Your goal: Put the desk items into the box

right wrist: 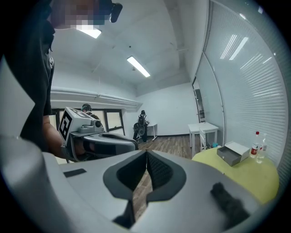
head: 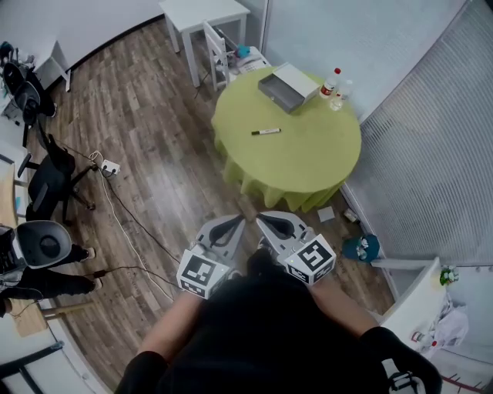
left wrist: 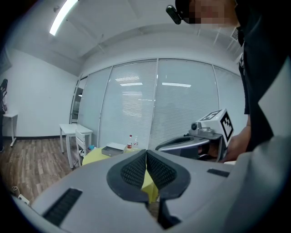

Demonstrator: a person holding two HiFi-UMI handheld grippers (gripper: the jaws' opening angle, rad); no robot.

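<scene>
A round table with a yellow-green cloth (head: 308, 158) stands ahead of me. On it lies a marker pen (head: 266, 131), alone near the middle. An open grey box (head: 286, 87) with a white lid sits at the table's far edge; the same box (right wrist: 233, 153) shows in the right gripper view and, small, the box (left wrist: 112, 149) in the left gripper view. My left gripper (head: 239, 221) and right gripper (head: 261, 218) are held side by side close to my body, well short of the table. Both are shut with nothing between the pads.
Two bottles (head: 333, 86) stand beside the box at the table's far right. A white table (head: 202, 17) and a white chair (head: 216, 51) stand behind. Cables and a power strip (head: 108, 166) lie on the wood floor at left, near office chairs (head: 48, 185). A blinds-covered glass wall (head: 431, 154) runs along the right.
</scene>
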